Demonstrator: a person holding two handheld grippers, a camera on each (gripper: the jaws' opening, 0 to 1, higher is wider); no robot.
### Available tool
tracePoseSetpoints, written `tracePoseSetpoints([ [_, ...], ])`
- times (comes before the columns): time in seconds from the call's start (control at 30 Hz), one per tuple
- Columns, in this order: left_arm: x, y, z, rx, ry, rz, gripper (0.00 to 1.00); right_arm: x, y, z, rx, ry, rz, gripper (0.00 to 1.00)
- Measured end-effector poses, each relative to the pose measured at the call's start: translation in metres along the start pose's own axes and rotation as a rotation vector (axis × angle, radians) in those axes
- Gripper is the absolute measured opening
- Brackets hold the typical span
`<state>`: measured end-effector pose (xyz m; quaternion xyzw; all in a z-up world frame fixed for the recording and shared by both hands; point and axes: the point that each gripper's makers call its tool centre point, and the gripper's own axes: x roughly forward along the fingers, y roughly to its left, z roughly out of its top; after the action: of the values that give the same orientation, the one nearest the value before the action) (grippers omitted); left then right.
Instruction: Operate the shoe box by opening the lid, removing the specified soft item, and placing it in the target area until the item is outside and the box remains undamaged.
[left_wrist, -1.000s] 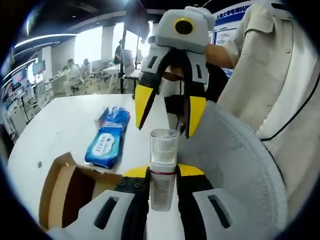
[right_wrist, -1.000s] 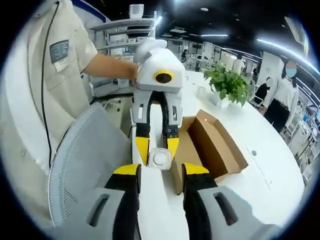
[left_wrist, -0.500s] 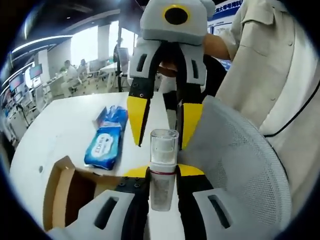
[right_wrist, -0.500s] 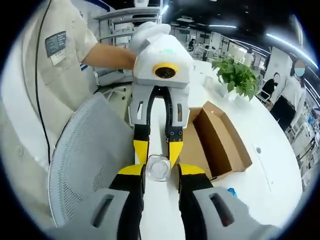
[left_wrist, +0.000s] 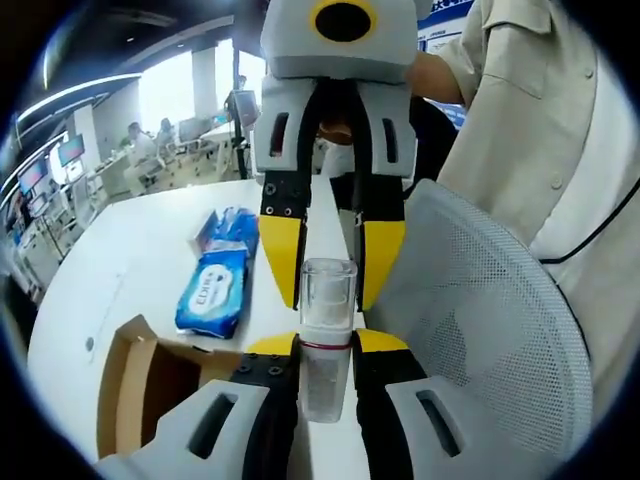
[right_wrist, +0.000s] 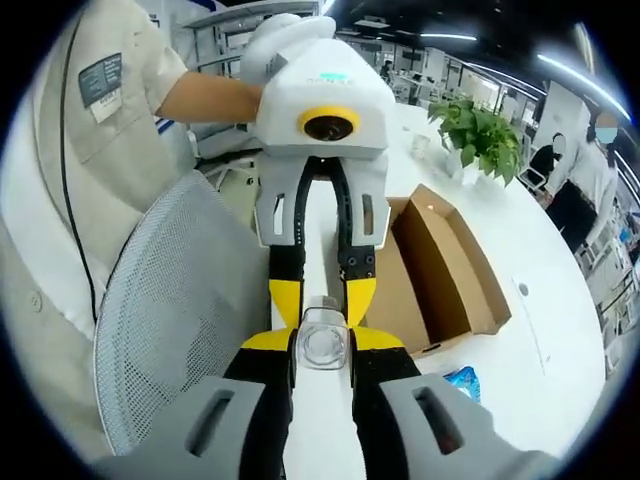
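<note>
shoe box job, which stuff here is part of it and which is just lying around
Part of the job:
- shoe box, open on the table
- blue soft pack, lying outside the box
- left gripper, shut on the clear bottle
- right gripper, jaws around that bottle

Just lying about:
- mesh chair back
- potted plant
- white table

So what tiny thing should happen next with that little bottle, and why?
Probably the left gripper should open. Both grippers pinch the clear bottle from opposite ends, and the right gripper looks closed on it, so the handover seems ready.
</note>
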<state>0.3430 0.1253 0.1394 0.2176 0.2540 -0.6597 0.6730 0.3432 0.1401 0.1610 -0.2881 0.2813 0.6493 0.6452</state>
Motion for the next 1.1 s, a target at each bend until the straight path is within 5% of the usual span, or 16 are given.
tracePoseSetpoints([
  [0.83,0.001,0.008,0.002,0.070,-0.034,0.030,0.22,-0.003,-0.007,-0.004,-0.015,0.027,-0.006,0.16],
  [1.1,-0.014,0.023,-0.001,-0.017,-0.099,0.089,0.29,-0.008,-0.014,-0.005,-0.032,0.042,-0.005,0.16],
])
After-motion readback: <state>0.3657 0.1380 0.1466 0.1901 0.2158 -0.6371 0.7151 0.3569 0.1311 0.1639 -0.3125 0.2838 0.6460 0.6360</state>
